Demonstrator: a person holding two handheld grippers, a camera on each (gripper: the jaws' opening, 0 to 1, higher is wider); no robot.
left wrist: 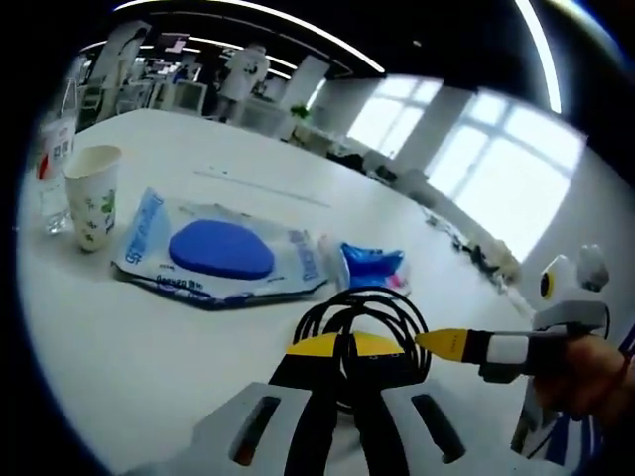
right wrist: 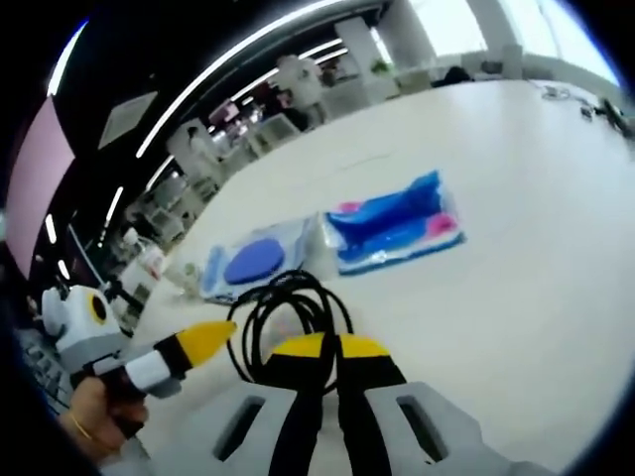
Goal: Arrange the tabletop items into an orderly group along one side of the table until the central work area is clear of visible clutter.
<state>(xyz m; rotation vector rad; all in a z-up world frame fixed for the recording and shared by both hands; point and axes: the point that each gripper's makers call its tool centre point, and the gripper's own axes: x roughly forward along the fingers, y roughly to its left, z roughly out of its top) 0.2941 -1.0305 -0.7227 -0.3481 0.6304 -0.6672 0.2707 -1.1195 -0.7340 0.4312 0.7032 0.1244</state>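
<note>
In the left gripper view, the left gripper has its yellow-tipped jaws pressed together at the near edge of the coiled black cable; whether they pinch it, I cannot tell. The right gripper reaches in from the right, tip beside the coil. Far left stand a paper cup and a bottle; the wet-wipes pack and a blue packet lie between. In the right gripper view, the right gripper looks closed too, and bare white table spreads right.
</note>
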